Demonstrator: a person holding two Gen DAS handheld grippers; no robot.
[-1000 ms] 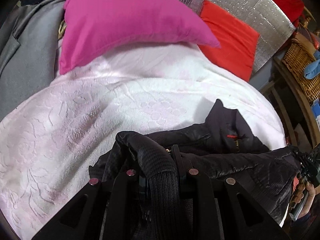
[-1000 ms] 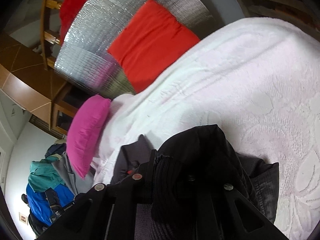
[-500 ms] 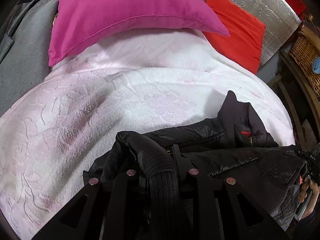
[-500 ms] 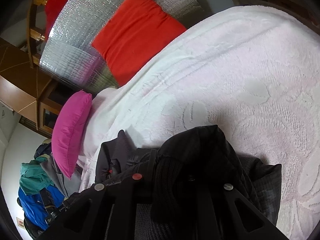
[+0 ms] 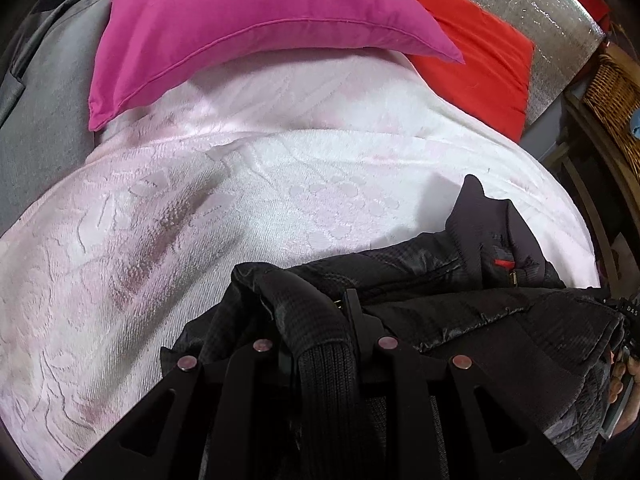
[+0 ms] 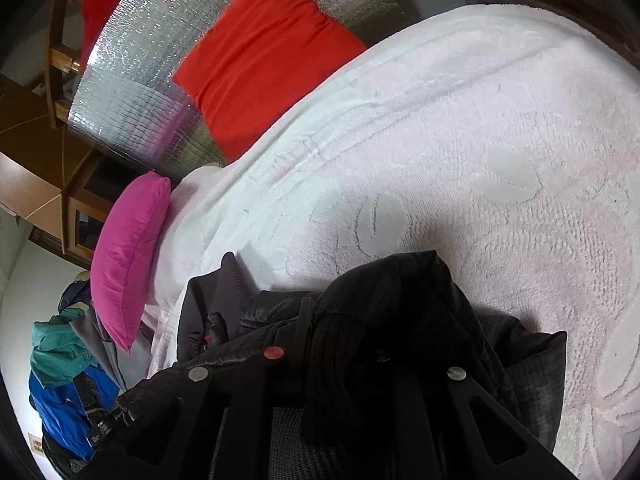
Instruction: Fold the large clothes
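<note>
A black padded jacket [image 5: 472, 304] lies on a pale pink bedspread [image 5: 200, 208], its collar with a small red tag [image 5: 503, 264] standing up at the right. My left gripper [image 5: 320, 320] is shut on a ribbed knit cuff [image 5: 324, 384] of the jacket, which drapes over its jaws. In the right wrist view the same jacket [image 6: 400, 304] bunches over my right gripper [image 6: 340, 320], which is shut on another ribbed cuff [image 6: 336, 360]. Both grippers sit low over the bedspread [image 6: 460, 168]. The fingertips are hidden by fabric.
A magenta pillow [image 5: 248, 20] and a red cushion [image 5: 480, 52] lean at the bed's head against a silver quilted board [image 5: 552, 12]. A grey garment [image 5: 44, 92] lies at the left. A wicker basket [image 5: 616, 100] stands at the right. A pile of blue and teal clothes [image 6: 68, 380] sits beyond the bed.
Both grippers have sunk toward the bedspread with the jacket, and its body and collar now rest lower and flatter on the bed.
</note>
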